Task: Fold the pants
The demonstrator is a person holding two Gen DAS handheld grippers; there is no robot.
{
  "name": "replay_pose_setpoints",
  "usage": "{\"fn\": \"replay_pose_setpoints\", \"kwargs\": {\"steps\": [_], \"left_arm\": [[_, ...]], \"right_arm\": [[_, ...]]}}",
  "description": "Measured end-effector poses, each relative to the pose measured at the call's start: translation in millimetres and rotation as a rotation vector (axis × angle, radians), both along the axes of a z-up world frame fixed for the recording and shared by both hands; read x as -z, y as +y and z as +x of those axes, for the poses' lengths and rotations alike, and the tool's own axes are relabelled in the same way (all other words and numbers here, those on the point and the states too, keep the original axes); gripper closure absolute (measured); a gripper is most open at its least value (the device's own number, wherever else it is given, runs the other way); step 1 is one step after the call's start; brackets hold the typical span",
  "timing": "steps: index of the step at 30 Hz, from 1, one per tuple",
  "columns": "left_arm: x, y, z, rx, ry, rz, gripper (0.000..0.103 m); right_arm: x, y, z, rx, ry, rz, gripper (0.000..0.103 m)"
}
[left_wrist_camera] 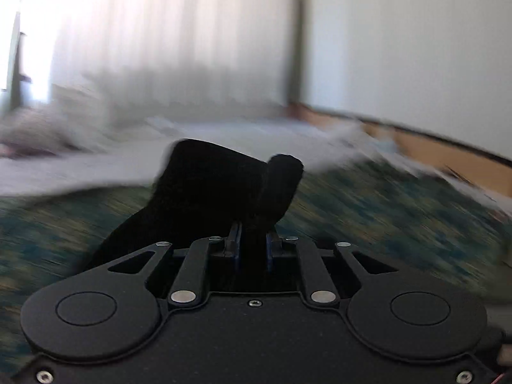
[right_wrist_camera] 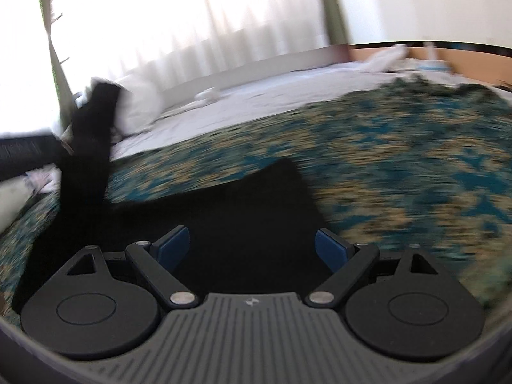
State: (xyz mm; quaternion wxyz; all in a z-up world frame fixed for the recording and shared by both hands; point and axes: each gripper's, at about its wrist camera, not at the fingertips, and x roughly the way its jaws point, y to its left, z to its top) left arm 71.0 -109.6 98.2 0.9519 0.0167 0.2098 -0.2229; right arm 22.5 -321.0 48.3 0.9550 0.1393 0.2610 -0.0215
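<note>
A: What's the surface?

B: A bed. A teal and tan patterned cover (right_wrist_camera: 384, 160) lies over it, with a white sheet (right_wrist_camera: 272, 92) bare beyond and a white pillow (right_wrist_camera: 137, 102) at the far left. Both views are blurred.

A: And the room?

B: Pale curtains (left_wrist_camera: 172, 38) with bright light behind them, a plain wall (left_wrist_camera: 416, 32) to the right, and a wooden headboard (left_wrist_camera: 448, 150) along the far edge of the bed.

A: The left gripper (left_wrist_camera: 252, 243)?

B: Its jaws are close together, clamped on a bunch of the black pants (left_wrist_camera: 217, 185). The cloth stands up above the fingers in a lump.

A: The right gripper (right_wrist_camera: 252, 246)?

B: Wide apart, holding nothing. Its blue pads (right_wrist_camera: 172, 243) sit over the pants, which spread flat on the cover just ahead. Whether they touch the cloth I cannot tell.

A: Where else do the pants go?

B: In the right view one dark strip rises at the left, off the bed.
</note>
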Motion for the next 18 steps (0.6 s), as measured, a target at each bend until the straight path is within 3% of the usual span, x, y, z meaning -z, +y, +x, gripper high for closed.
{"fn": "replay_pose_setpoints", "kwargs": {"steps": [2,4,5,6,10,13,18], "left_arm": [[18,-22,7,0.075,0.116,0.006,0.079],[30,-27,4,0.099,0.176,-0.037,0.075],[33,-23,2,0.103,0.194,-0.068,0.063],[35,-14,0,0.108,0.211,-0.106,0.058],[26,25,-21,0.098,0.163,-0.176,0.044],[15,50,-37,-0.006,0.100,-0.131,0.040],[29,93,-45,-0.260,0.056,-0.011,0.042]], "right_arm": [[-1,-21,-8,0.052,-0.001,0.002,0.010],[0,-38,-15,0.082,0.000,0.006,0.010],[1,-43,-18,0.091,0.000,0.009,0.010],[3,-47,-21,0.097,-0.001,0.014,0.010],[10,-46,-22,0.077,-0.013,0.037,0.010],[14,-33,-19,0.033,-0.023,0.023,0.010],[17,-3,-12,-0.035,-0.029,-0.041,0.010]]}}
